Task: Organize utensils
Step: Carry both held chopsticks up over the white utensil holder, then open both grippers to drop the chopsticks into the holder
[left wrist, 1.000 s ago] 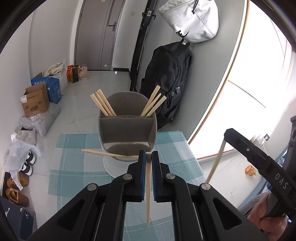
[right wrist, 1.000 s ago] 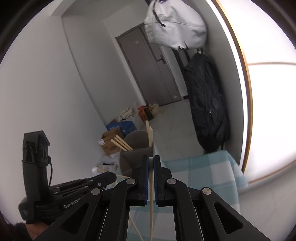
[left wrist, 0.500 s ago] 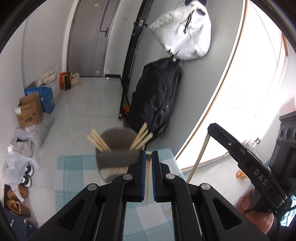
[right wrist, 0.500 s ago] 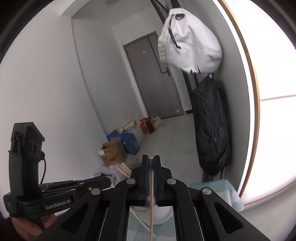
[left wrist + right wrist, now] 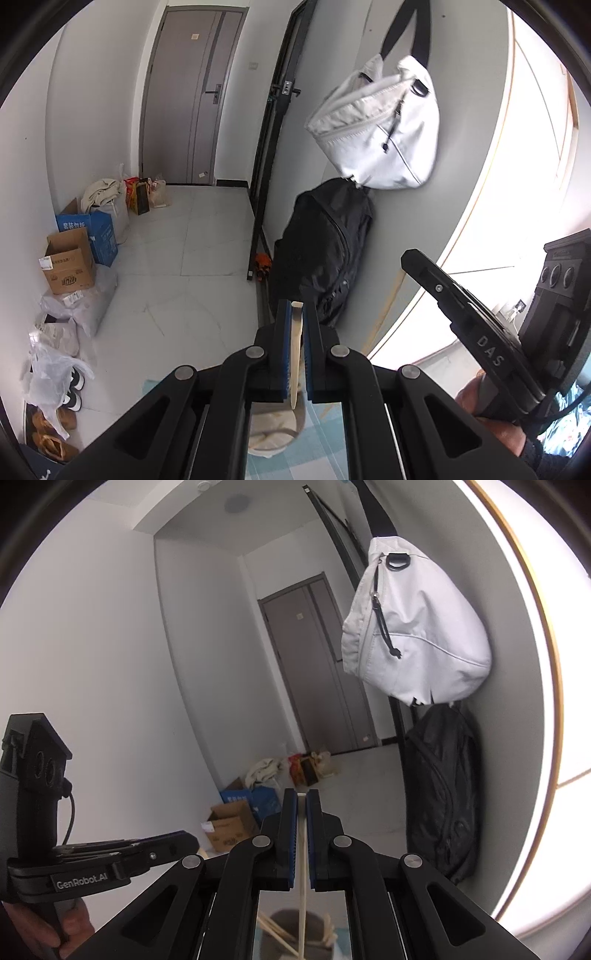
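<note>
My left gripper (image 5: 294,304) is shut on a pale wooden chopstick (image 5: 295,350) that hangs down between its blue pads. Far below it, between the fingers, part of the grey utensil holder (image 5: 273,424) shows. My right gripper (image 5: 301,794) is shut on a second chopstick (image 5: 303,886), which points down over the holder (image 5: 314,928); several chopsticks (image 5: 273,932) stand in it. In the left wrist view the right gripper (image 5: 410,258) reaches in from the right with its chopstick (image 5: 386,310) hanging. In the right wrist view the left gripper (image 5: 181,842) shows at the lower left, held by a hand.
A teal checked cloth (image 5: 327,439) covers the table under the holder. A black backpack (image 5: 325,251) and a white bag (image 5: 376,129) hang on the wall ahead. Cardboard boxes (image 5: 68,266), bags and shoes (image 5: 72,391) lie on the floor at the left.
Both grippers have risen well above the table, each still shut on its chopstick. The holder has dropped from the middle of both views to the bottom edge.
</note>
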### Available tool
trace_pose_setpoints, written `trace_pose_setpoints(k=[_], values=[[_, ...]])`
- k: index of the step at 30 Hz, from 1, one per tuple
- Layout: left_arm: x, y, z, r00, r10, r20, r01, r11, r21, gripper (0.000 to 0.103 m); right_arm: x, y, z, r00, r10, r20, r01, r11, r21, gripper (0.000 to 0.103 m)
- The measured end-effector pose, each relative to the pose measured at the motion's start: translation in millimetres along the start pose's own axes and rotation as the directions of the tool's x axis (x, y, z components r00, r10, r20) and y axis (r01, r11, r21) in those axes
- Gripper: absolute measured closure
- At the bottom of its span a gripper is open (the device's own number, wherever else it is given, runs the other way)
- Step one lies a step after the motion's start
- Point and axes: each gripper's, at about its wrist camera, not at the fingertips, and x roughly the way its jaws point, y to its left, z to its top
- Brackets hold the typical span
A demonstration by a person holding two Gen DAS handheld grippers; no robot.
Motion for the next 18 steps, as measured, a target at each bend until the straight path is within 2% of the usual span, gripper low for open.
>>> trace_pose_setpoints(k=[8,18], values=[[20.3,27.7,12.7,0.999,0.036,0.006,-0.036,0.999,-0.002,0.101,49.8,-0.8,-6.0,1.0,-0.004,-0.01,0.004,1.0,0.001,0.099],[47.6,45.2,1.4,0.998,0.007,-0.063,-0.007,1.0,-0.004,0.101,84.1,-2.2,-31.6,1.0,-0.018,-0.022,0.017,1.0,-0.002,0.099]])
